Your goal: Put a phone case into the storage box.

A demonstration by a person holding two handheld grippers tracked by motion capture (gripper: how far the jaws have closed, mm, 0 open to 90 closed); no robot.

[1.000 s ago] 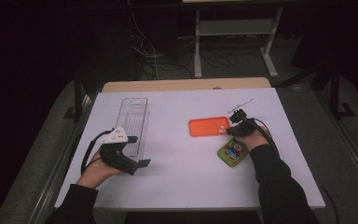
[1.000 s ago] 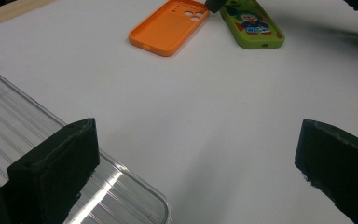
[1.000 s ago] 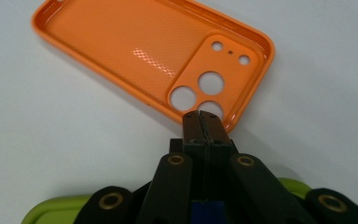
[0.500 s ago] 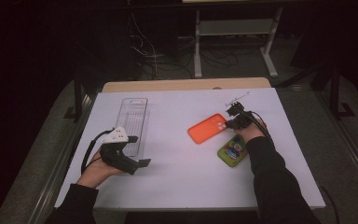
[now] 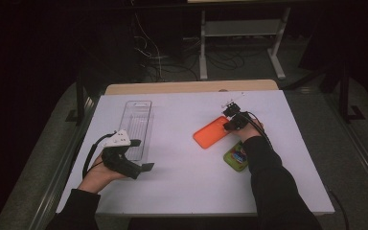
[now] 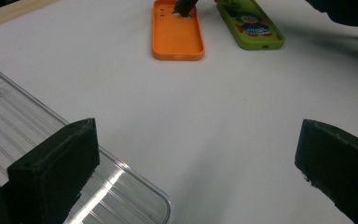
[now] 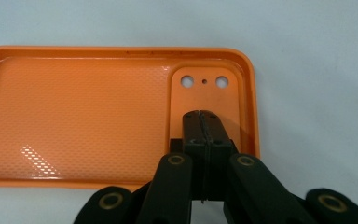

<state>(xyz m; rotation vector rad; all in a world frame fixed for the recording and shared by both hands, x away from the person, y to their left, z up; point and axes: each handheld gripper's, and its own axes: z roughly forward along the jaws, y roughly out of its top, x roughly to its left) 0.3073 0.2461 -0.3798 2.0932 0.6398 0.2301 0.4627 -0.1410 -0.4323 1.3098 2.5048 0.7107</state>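
Nearest me, my left claw rests low on the white counter with its jaws spread wide and nothing between them; in the left gripper view the clear plastic tray runs under the near jaw. That hand sits well apart from the work.

Farther out and to my right, the right claw is pressed together, its two jaws meeting tip to tip with no gap. In the right gripper view the tips sit inside the orange phone case, on the raised camera panel just below the two lens holes. I cannot tell whether they pinch the case's near wall or only press down on its floor.

The case lies open side up on the counter, right of the middle. In the high view its long axis runs on a slant, from the lower left up toward the right claw, which meets it at the far, camera end. So the body of the orange phone case stretches away from the claw toward my left hand and the tray.

The green phone case lies just beside my right forearm, nearer me than the orange one and close to its lower edge.

I judge the right hand does the next move alone, dragging or swinging the case about that end.
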